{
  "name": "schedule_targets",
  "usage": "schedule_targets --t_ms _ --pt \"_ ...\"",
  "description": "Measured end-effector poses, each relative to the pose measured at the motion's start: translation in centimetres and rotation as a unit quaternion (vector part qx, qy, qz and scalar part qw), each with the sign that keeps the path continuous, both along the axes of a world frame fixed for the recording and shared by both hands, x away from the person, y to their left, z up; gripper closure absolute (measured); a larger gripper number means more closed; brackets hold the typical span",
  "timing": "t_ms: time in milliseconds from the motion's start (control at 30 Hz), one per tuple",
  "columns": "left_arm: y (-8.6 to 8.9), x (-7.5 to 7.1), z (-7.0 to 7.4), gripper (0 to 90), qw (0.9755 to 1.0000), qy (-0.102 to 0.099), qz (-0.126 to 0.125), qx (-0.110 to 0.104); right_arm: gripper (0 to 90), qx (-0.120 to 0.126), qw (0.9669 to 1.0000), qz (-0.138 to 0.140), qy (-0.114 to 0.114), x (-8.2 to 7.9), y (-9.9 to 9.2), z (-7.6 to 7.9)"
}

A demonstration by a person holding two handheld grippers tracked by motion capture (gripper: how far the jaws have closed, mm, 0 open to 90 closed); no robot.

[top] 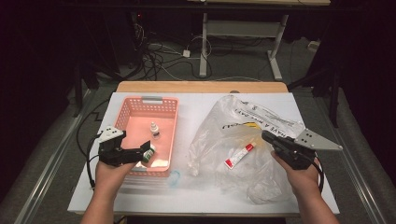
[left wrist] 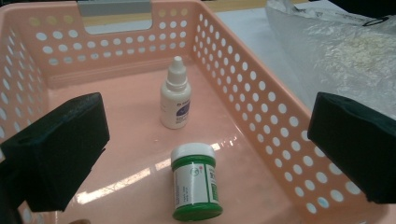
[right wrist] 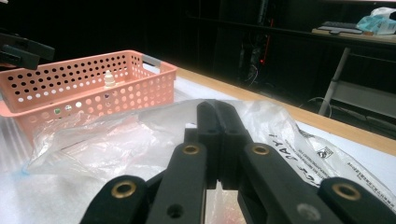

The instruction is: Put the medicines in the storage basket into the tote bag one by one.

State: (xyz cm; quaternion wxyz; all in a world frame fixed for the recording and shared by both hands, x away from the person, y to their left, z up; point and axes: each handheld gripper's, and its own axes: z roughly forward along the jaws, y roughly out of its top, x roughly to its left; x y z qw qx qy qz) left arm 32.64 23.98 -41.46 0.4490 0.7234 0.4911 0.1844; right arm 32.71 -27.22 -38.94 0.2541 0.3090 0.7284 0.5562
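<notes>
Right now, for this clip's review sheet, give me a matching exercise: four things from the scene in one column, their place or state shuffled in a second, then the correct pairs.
Things:
1. green jar
2. white dropper bottle
3. red-and-white tube
4. right gripper

Places or states:
A. standing upright in the pink basket
B. jaws shut, at the edge of the plastic bag
C. lying on its side on the basket floor
D. lying at the clear plastic bag, outside the basket

Pairs: 1-C, 2-A, 3-D, 4-B
</notes>
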Motion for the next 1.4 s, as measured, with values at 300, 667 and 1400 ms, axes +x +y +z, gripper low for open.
schedule_targets --t_ms 300,667,1400 --pt "0.0 0.3 -0.1 0.0 1.0000 0.009 0.000 -0.001 90.0 -0.002 1.0000 0.001 -0.003 0.1 0.1 -0.1" --pt "-0.6 2.2 0.7 0.0 0.9979 0.058 -0.010 0.025 90.0 0.001 1.0000 0.000 0.002 0.0 0.0 -0.1" --pt "-1.8 8.4 -1.2 1.9 0.9533 0.276 -0.035 0.118 90.0 0.004 1.0000 -0.001 0.002 0.0 0.0 -0.2"
